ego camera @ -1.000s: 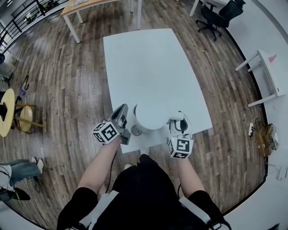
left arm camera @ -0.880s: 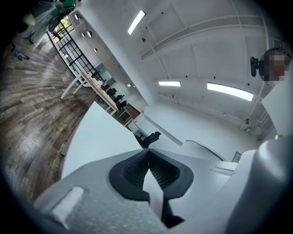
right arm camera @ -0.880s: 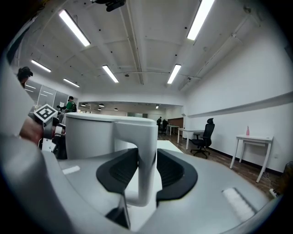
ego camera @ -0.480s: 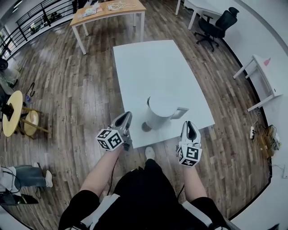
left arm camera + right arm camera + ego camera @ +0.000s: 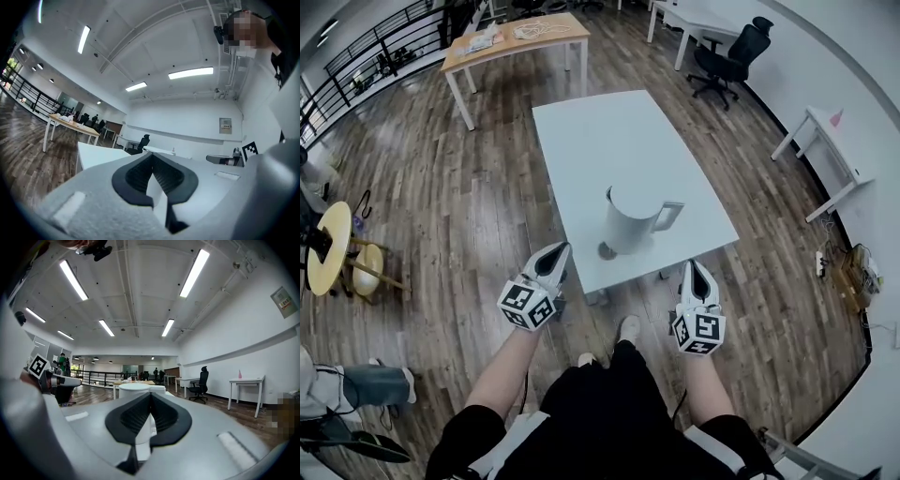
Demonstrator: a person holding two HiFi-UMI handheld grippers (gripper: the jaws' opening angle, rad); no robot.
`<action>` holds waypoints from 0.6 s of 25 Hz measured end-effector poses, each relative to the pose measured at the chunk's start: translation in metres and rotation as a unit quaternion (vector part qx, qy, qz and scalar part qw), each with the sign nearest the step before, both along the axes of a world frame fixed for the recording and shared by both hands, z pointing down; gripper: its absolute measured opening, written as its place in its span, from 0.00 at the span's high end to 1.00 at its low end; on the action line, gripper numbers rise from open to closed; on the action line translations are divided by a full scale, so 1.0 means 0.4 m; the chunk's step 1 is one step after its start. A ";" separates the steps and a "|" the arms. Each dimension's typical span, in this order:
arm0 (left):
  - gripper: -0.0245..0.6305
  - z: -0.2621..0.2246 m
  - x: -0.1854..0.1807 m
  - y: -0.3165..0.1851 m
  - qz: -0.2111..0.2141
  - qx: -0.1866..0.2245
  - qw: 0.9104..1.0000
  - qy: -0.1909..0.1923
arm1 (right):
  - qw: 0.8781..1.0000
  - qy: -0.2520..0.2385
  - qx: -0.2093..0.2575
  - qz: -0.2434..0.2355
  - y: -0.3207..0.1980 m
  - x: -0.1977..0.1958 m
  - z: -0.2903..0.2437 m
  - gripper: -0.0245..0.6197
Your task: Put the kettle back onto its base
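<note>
Left tongs (image 5: 556,251) and right tongs (image 5: 695,269) now back off the white table (image 5: 609,131), both closed and empty, kettle (image 5: 628,223) upright there

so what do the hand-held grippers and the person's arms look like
Both the left hand-held gripper and the right hand-held gripper are pale grey wedges tapering to the jaws, lined with black ribbed pads. Each carries a white cube with black square markers. The person wears a black short-sleeved top; forearms are bare.
</note>
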State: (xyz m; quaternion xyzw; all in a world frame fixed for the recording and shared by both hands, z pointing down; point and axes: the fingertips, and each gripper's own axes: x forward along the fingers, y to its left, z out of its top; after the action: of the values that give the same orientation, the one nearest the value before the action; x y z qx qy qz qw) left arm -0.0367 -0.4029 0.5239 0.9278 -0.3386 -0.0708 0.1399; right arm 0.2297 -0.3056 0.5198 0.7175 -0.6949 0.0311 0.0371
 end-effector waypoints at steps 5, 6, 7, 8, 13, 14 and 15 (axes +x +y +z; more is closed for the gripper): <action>0.96 -0.014 -0.024 0.047 -0.004 0.000 1.000 0.000 | 1.000 -0.001 -0.002 -0.021 0.053 -0.026 -0.019 0.95; 0.96 -0.013 -0.030 0.053 -0.008 0.000 1.000 -0.002 | 1.000 -0.002 -0.002 -0.026 0.060 -0.030 -0.021 0.95; 0.96 -0.012 -0.035 0.059 -0.012 0.000 1.000 -0.004 | 1.000 -0.003 -0.001 -0.030 0.068 -0.032 -0.021 0.95; 0.96 -0.013 -0.040 0.065 -0.015 0.001 1.000 -0.004 | 0.999 -0.003 -0.001 -0.033 0.075 -0.033 -0.021 0.95; 0.96 -0.029 -0.050 0.111 -0.033 0.007 0.999 -0.002 | 0.999 -0.012 0.008 -0.043 0.105 -0.030 -0.033 0.95; 0.96 -0.033 -0.050 0.120 -0.039 0.007 0.999 0.000 | 0.999 -0.013 0.010 -0.044 0.110 -0.028 -0.038 0.95; 0.96 -0.037 -0.049 0.130 -0.045 0.006 0.999 0.002 | 0.999 -0.014 0.012 -0.045 0.114 -0.026 -0.043 0.95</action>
State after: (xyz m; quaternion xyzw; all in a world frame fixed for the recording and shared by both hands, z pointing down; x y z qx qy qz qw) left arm -0.0562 -0.3510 0.5092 0.9124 -0.3792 -0.0805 0.1315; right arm 0.2193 -0.2598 0.5028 0.6854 -0.7272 0.0307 0.0201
